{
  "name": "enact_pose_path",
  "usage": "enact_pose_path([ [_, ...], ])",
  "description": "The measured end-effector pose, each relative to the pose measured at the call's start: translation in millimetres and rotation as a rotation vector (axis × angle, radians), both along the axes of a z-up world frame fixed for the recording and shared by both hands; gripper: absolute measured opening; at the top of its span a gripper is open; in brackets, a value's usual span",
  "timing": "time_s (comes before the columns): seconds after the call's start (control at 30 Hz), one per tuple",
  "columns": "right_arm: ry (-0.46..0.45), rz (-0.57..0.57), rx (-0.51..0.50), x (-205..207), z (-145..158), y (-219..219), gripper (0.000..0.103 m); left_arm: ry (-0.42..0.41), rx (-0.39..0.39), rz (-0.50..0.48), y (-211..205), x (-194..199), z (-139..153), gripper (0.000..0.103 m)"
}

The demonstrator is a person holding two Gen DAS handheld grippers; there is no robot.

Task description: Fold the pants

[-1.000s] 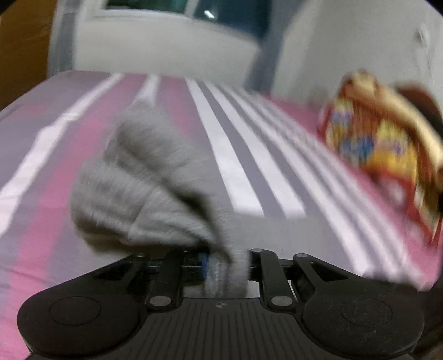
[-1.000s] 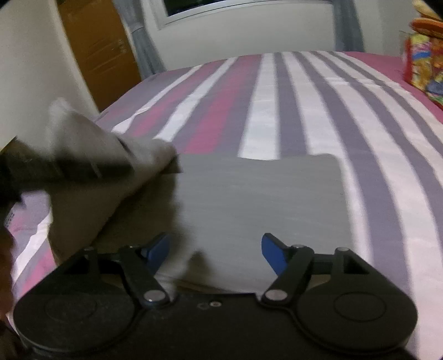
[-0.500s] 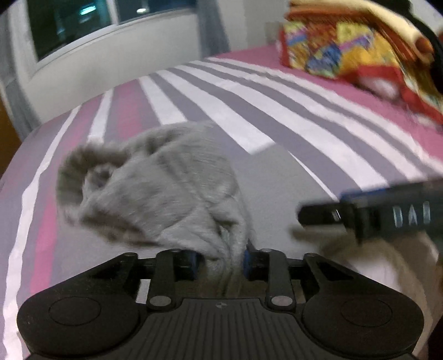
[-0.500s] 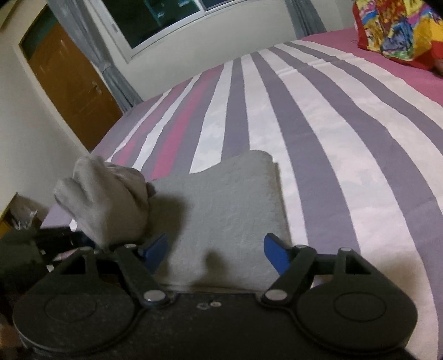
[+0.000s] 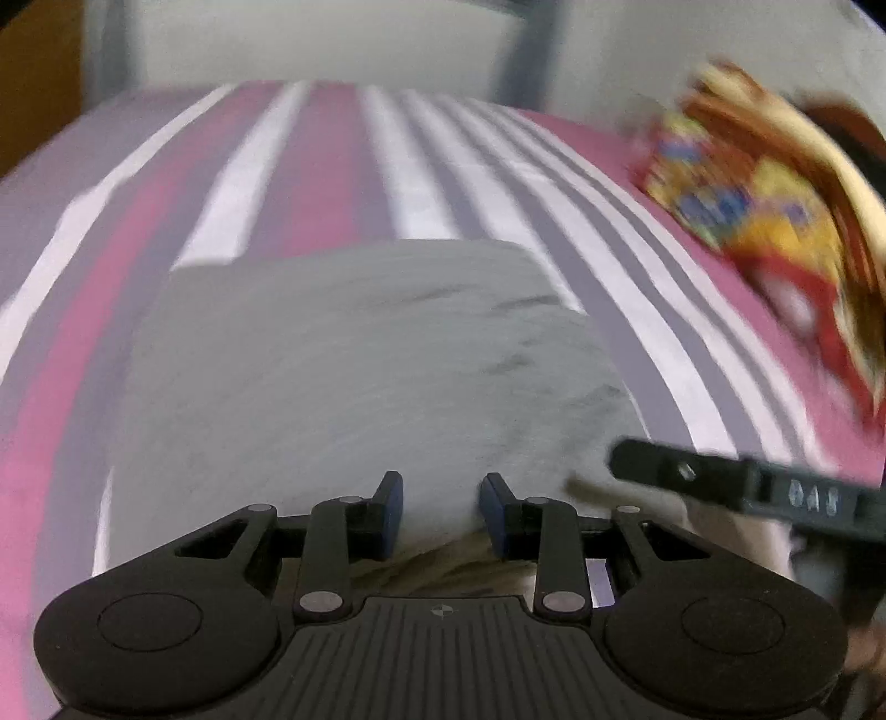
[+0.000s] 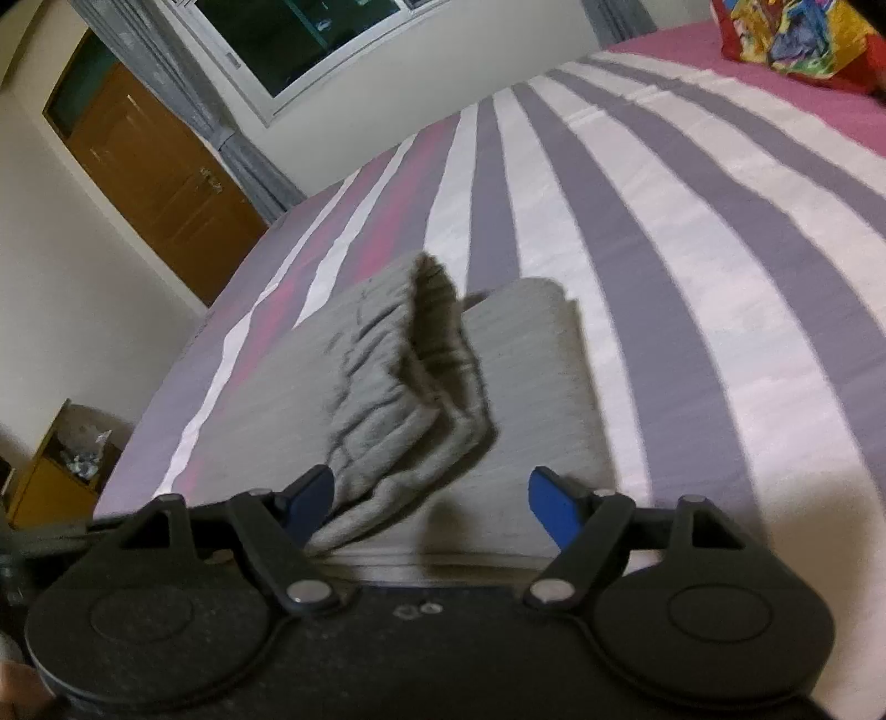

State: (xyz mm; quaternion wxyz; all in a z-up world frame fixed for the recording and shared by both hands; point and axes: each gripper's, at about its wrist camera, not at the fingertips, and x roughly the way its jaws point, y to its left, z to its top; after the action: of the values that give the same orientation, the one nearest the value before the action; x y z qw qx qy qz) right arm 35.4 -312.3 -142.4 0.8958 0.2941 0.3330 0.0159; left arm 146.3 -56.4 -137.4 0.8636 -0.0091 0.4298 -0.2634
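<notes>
At lower centre of the striped bed [image 5: 343,166] — grey pants [image 5: 360,354], folded flat. Left gripper [image 5: 437,512]: jaws just eased apart, nothing clamped between them. Right gripper [image 6: 429,504]: spread wide, just widened, a bunched flap of cloth rising between the blue pads [image 6: 551,501], unpinched. At upper right — colourful bedding [image 5: 764,221].

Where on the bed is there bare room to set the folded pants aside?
Free: the striped bedspread right of the grey pants, out to the colourful bundle, and the far end toward the window wall. Narrower strip on the left, between pants and bed edge. Crowded: the near edge, where left gripper and right gripper work.
</notes>
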Motion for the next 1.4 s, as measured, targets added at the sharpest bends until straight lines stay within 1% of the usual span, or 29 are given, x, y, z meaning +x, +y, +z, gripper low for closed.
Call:
enact_pose_path([
  [0.03, 0.003, 0.007, 0.007, 4, 0, 3, 0.079, 0.013, -0.018, 0.042, 12, 1, -1, 0.032],
  [0.17, 0.020, 0.016, 0.067, 21, -4, 9, 0.079, 0.037, -0.032, 0.152, 42, 7, -13, 0.032],
  [0.27, 0.039, -0.005, 0.126, 34, -8, 9, 0.079, 0.057, -0.066, 0.183, 54, 10, -27, 0.032],
  [0.33, 0.051, -0.021, 0.151, 42, -12, 10, 0.079, 0.045, -0.067, 0.181, 54, 8, -29, 0.032],
  [0.37, 0.052, -0.031, 0.152, 46, -13, 10, 0.077, 0.038, -0.062, 0.177, 49, 7, -32, 0.032],
  [0.43, 0.057, -0.058, 0.139, 50, -14, 11, 0.057, 0.034, -0.064, 0.174, 49, 5, -33, 0.032],
  [0.47, 0.054, -0.067, 0.135, 51, -13, 13, 0.056, 0.036, -0.069, 0.176, 48, 9, -33, 0.032],
  [0.53, 0.013, -0.066, 0.096, 46, -5, 19, 0.049, 0.039, -0.083, 0.176, 50, 11, -33, 0.032],
  [0.63, -0.096, -0.020, -0.028, 32, 24, 36, 0.046, 0.029, -0.096, 0.181, 51, 13, -30, 0.032],
  [0.7, -0.148, 0.000, -0.090, 25, 40, 44, 0.046, 0.015, -0.105, 0.184, 49, 12, -25, 0.033],
  [0.73, -0.165, 0.000, -0.104, 21, 46, 45, 0.046, 0.012, -0.110, 0.181, 47, 12, -24, 0.033],
  [0.8, -0.178, -0.016, -0.099, 13, 51, 38, 0.046, 0.008, -0.118, 0.168, 42, 10, -21, 0.035],
  [0.83, -0.177, -0.026, -0.102, 9, 50, 33, 0.046, 0.007, -0.117, 0.160, 38, 9, -20, 0.040],
  [0.87, -0.171, -0.033, -0.108, 6, 49, 29, 0.046, 0.006, -0.110, 0.150, 34, 8, -21, 0.047],
  [0.93, -0.128, -0.061, -0.089, 1, 37, 18, 0.046, 0.013, -0.082, 0.129, 25, 7, -26, 0.053],
  [0.97, -0.102, -0.079, -0.064, -2, 29, 11, 0.046, 0.018, -0.070, 0.121, 21, 6, -30, 0.053],
  [1.03, -0.064, -0.111, -0.040, -9, 11, 3, 0.046, -0.001, -0.037, 0.107, 14, 2, -34, 0.054],
  [1.07, -0.049, -0.114, -0.039, -10, 3, 2, 0.046, -0.008, -0.026, 0.102, 11, 0, -34, 0.056],
  [1.1, -0.015, -0.113, -0.042, -8, -6, 1, 0.047, -0.009, -0.021, 0.100, 10, 0, -34, 0.057],
  [1.13, 0.024, -0.101, -0.027, -5, -14, 0, 0.048, -0.007, -0.019, 0.101, 9, 1, -34, 0.058],
  [1.17, 0.038, -0.098, -0.001, -6, -17, -2, 0.048, -0.002, -0.019, 0.102, 10, 2, -33, 0.058],
  [1.23, 0.022, -0.099, 0.012, -7, -11, -5, 0.052, 0.004, -0.017, 0.103, 9, 3, -31, 0.058],
  [1.27, 0.010, -0.100, 0.000, -9, -6, -5, 0.055, 0.005, -0.014, 0.104, 9, 2, -31, 0.058],
  [1.3, -0.010, -0.112, -0.022, -12, 2, -5, 0.061, 0.004, -0.009, 0.104, 8, 2, -30, 0.058],
  [1.33, -0.038, -0.131, -0.053, -17, 10, -5, 0.065, 0.003, -0.005, 0.103, 8, 2, -30, 0.058],
  [1.4, -0.087, -0.141, -0.098, -21, 26, -2, 0.065, 0.000, 0.000, 0.104, 6, 1, -31, 0.059],
])
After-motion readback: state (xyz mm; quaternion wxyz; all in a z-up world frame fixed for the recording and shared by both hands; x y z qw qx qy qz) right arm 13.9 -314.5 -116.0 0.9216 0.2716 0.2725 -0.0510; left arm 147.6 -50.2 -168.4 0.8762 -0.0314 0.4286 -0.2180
